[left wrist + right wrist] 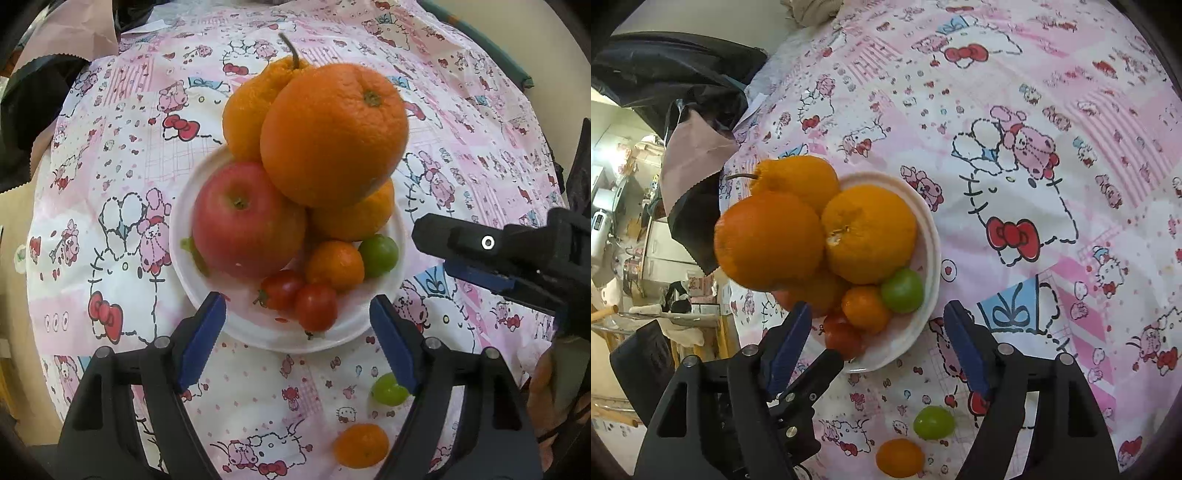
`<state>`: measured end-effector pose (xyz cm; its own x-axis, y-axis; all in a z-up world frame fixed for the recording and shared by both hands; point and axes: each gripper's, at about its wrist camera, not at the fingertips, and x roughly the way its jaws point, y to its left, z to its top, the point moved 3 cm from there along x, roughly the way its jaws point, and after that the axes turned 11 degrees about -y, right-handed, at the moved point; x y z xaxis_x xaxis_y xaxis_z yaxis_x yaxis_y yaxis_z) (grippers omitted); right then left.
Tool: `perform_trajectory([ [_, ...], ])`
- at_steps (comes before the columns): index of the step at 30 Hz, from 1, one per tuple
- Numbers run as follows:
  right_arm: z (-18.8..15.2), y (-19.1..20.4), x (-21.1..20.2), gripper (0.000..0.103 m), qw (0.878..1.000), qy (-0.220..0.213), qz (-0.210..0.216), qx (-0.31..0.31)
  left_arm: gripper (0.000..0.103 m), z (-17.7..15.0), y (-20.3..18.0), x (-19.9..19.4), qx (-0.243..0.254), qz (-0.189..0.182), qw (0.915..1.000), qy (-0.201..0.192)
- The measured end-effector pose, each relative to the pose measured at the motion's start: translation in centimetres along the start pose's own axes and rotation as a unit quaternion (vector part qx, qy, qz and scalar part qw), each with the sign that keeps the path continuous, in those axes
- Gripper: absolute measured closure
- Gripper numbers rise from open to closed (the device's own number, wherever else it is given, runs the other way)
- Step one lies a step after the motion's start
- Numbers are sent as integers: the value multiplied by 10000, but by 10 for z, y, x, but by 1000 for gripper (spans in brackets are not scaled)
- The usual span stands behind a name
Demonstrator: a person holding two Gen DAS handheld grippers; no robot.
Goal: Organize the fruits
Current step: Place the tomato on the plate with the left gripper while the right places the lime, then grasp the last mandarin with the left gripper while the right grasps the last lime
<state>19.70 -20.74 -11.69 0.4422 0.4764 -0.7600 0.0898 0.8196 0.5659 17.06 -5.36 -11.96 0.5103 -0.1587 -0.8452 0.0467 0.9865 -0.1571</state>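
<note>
White round plate (384, 317) piled with large oranges (332, 133), red apple (243, 221), cherry tomatoes (314, 306), small green fruit (388, 389) and small orange fruit (360, 445) loose on pink cartoon-print tablecloth (110, 206) near its front edge, left gripper (297, 343) fingers apart, empty, right gripper (875, 350) fingers apart, empty

Soft, even, bright light casts faint shadows. Fisheye bending curves the tablecloth (110, 221) toward dark vignetted corners. The top orange (334, 134) looks slightly smeared.

Both grippers are black plastic. The left gripper (297, 325) and right gripper (875, 328) carry blue finger pads (201, 339) and silver screws (161, 342).
</note>
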Motion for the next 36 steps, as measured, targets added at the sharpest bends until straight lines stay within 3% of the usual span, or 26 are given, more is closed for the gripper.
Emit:
perform_trajectory([
  [7,-2,7,-20,26,9999,-107,-63,-93,25,2,-3,-18,34,-48,9998,-192],
  [18,-9,12,-49,26,9993,-243,-131,-258,25,-7,-1,-49,194,181,9989,-393],
  [23,-17,10,-65,26,9991,-326,-163,-234,25,-18,-5,-59,273,142,9991,-291],
  [30,-43,3,-90,26,9993,-295,-166,-156,25,-54,-19,-62,449,-38,9989,144],
  [36,-65,-17,-97,26,9995,-185,-197,161,25,-73,-29,-64,678,-34,9975,186],
])
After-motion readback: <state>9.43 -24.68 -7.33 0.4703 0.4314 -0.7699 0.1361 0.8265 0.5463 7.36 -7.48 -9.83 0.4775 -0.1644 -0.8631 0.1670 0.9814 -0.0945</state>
